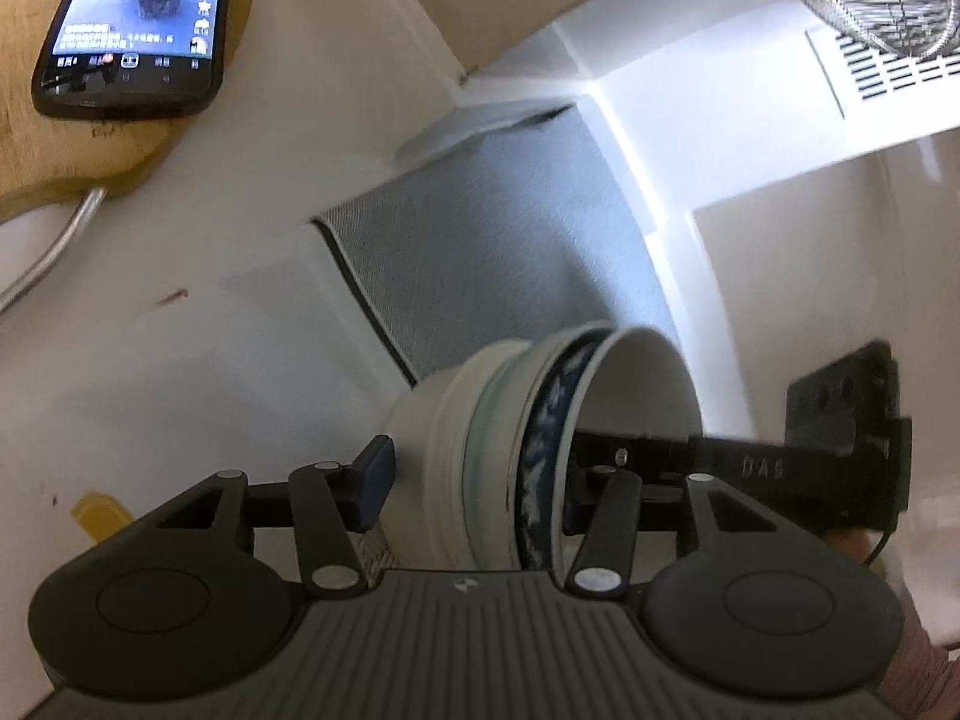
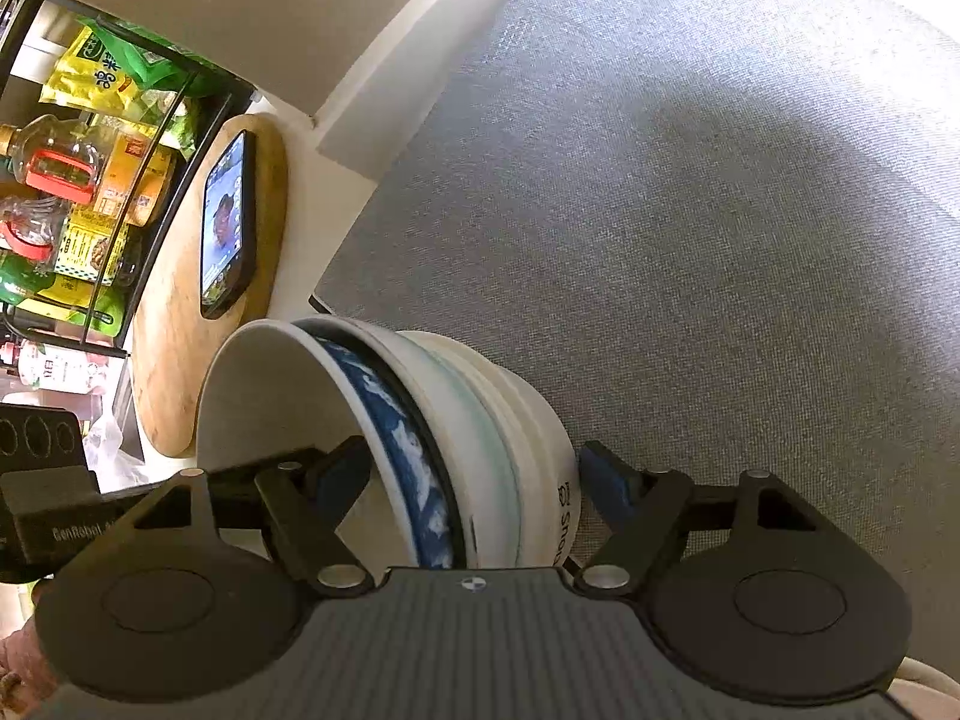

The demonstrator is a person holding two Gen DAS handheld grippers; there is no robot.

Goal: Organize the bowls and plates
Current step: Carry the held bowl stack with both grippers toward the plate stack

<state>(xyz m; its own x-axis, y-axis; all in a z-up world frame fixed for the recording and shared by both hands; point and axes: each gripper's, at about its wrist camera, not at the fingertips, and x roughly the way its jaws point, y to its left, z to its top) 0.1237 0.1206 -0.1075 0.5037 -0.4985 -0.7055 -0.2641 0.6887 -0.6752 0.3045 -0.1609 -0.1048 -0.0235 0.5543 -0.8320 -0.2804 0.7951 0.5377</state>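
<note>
1. Underneath everything lies a white counter (image 1: pixel 180 360), and a grey woven mat (image 2: pixel 660 210) covers a broad part of it.
2. Off to the side, in the right wrist view, a dark wire rack (image 2: pixel 150 138) holds yellow and green packets and clear bottles with red handles.
3. Next to that rack a round wooden board (image 2: pixel 174 360) rests on the counter, near the edge of the mat.
4. Over the mat, a stack of bowls (image 2: pixel 516 450) is tipped on its side with its mouth towards the board. A plain white bowl sits innermost, a blue patterned bowl (image 2: pixel 414 450) comes next, and pale outer bowls form the base end.
5. From one side the right gripper (image 2: pixel 474 480) straddles the stack. One blue pad (image 2: pixel 606 480) lies against the stack's base and the other finger (image 2: pixel 339 477) reaches inside the mouth against the inner wall, so it looks clamped on the stack.
6. From the opposite side the left gripper (image 1: pixel 474 480) straddles the same stack. Its outer pad (image 1: pixel 375 474) sits right at the base, but the other finger is hidden behind the blue rim, so I cannot tell whether it is gripping.
7. Smallest, a black phone (image 1: pixel 132 24) with a lit screen lies flat on the board.
</note>
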